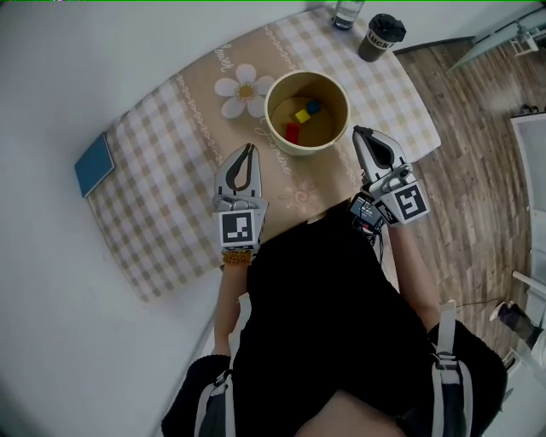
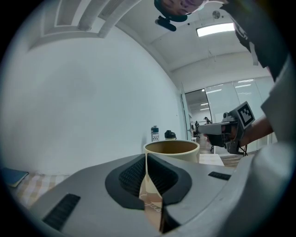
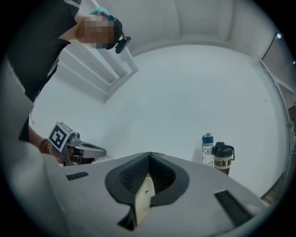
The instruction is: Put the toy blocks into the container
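Note:
A beige round container [image 1: 334, 92] stands on the checked tablecloth [image 1: 162, 162]. Inside it lie a red block [image 1: 293, 132], a yellow block [image 1: 302, 115] and a blue block [image 1: 314, 107]. My left gripper [image 1: 248, 148] hovers just left of the container's near rim, its jaws together and empty. My right gripper [image 1: 358, 131] sits at the container's right side, likewise shut with nothing in it. The left gripper view looks past the closed left gripper [image 2: 147, 157] at the container [image 2: 172, 149]. In the right gripper view the closed right gripper [image 3: 149, 158] points toward the wall.
A blue book [image 1: 94, 164] lies at the cloth's left edge. A water bottle [image 1: 347, 13] and a dark lidded cup [image 1: 380, 36] stand at the far corner, also as the bottle [image 3: 207, 148] and cup [image 3: 223, 158]. Wooden floor [image 1: 478, 128] lies to the right.

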